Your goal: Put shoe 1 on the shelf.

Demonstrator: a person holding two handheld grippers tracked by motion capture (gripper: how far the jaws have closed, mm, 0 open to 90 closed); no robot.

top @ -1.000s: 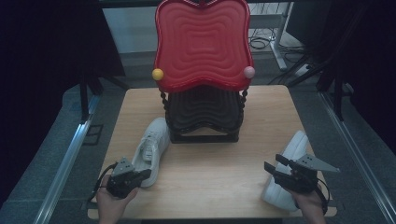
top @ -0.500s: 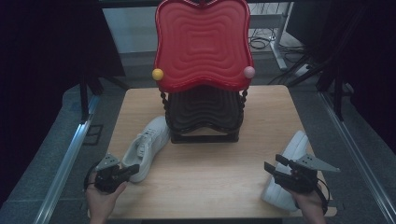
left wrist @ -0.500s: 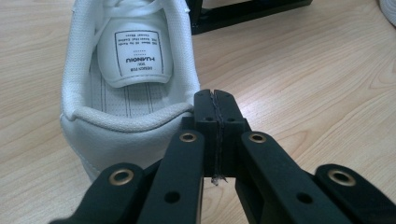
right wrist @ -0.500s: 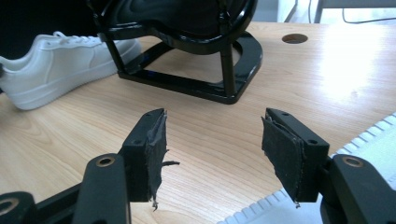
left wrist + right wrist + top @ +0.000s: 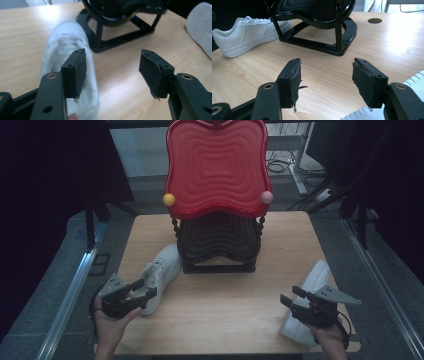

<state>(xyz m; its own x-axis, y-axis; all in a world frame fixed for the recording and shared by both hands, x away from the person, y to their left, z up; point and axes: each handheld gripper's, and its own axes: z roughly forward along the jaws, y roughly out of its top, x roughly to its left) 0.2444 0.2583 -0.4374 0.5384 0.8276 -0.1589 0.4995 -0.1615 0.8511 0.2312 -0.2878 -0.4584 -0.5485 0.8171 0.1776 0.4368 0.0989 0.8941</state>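
Shoe (image 5: 159, 279) work is what is in hand: a white sneaker is laid on the surface (image 5: 225, 320) just beyond the left hand-held gripper (image 5: 142, 291), with the heel touching or nearly touching the jaws and the toe pointed away toward about 1 o'clock. In the left gripper view the shoe (image 5: 70, 72) is seen at 11 o'clock from the jaws, off to the left of the gap and not between the pads. The left jaws have just been opened and are spread wide with nothing held.

The long axis of that shoe is run from near-left to far-right, toward the foot of the black stand (image 5: 219, 245). A re-grasp would be judged to need the gripper shifted toward 11 o'clock, so that the heel is taken across its short width.

At the near right, the right hand-held gripper (image 5: 290, 299) is held with jaws apart and empty; a second white shoe (image 5: 305, 315) is lain on its side under and beside it, sole outward, at the 5 o'clock corner of the surface. The left hand is much the nearer to the first shoe.

Farther off, at 12 o'clock, the stand is set, and above it a red chair-like shell (image 5: 216, 167) is carried.
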